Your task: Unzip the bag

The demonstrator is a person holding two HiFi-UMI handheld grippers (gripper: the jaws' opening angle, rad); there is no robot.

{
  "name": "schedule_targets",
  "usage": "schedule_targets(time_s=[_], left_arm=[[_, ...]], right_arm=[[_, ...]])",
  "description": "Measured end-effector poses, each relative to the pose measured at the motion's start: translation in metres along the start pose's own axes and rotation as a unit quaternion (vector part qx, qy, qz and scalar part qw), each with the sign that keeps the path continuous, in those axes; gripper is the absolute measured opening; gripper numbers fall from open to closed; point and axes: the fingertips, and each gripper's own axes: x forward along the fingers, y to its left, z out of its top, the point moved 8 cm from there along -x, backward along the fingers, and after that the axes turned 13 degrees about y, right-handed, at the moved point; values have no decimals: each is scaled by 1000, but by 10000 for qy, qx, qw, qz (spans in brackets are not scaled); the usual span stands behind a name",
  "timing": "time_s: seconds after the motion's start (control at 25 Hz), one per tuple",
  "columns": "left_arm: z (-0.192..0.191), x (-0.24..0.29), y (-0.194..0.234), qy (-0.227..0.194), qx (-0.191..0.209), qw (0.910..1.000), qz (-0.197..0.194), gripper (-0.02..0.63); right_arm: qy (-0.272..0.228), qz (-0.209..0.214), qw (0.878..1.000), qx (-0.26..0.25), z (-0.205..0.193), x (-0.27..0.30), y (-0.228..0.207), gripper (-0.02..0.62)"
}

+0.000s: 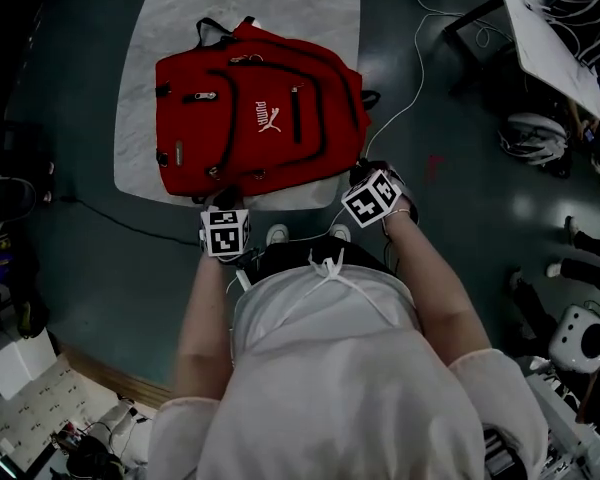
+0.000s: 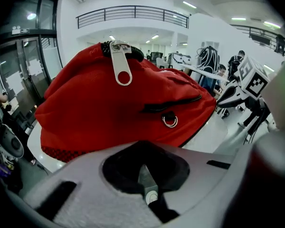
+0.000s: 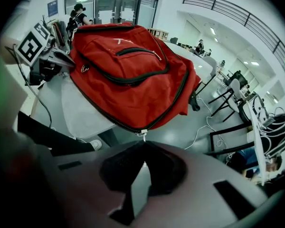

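A red backpack (image 1: 250, 118) lies flat on a white table (image 1: 160, 28), its zips closed. My right gripper (image 1: 362, 171) is at the bag's near right corner. In the right gripper view its jaws (image 3: 143, 144) are shut on the small zipper pull (image 3: 142, 134) of the main zip, at the bag's (image 3: 128, 80) lowest corner. My left gripper (image 1: 223, 203) is at the bag's near left edge, jaws shut (image 2: 142, 147), tips against the red fabric (image 2: 123, 113). I cannot see fabric between them. A large metal zipper pull (image 2: 122, 63) hangs above.
The table's near edge is by the person's shoes (image 1: 277, 234). A white cable (image 1: 415, 58) runs across the floor to the right. Another table (image 1: 555, 38) stands at the far right, with a helmet-like object (image 1: 535, 136) below it. Boxes crowd the lower left.
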Motion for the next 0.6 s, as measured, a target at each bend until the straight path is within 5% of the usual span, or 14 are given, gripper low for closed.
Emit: schedule_targets(time_s=[0.36,0.6], left_arm=[[-4,8,-1,-20,-191,9997,146,20],[1,7,-6,195,-163,9992,300,20]], right_arm=[[-91,62,9999,74,1,-1,-19,29],[-320,157,9952,909,-7,-8,-22,31]])
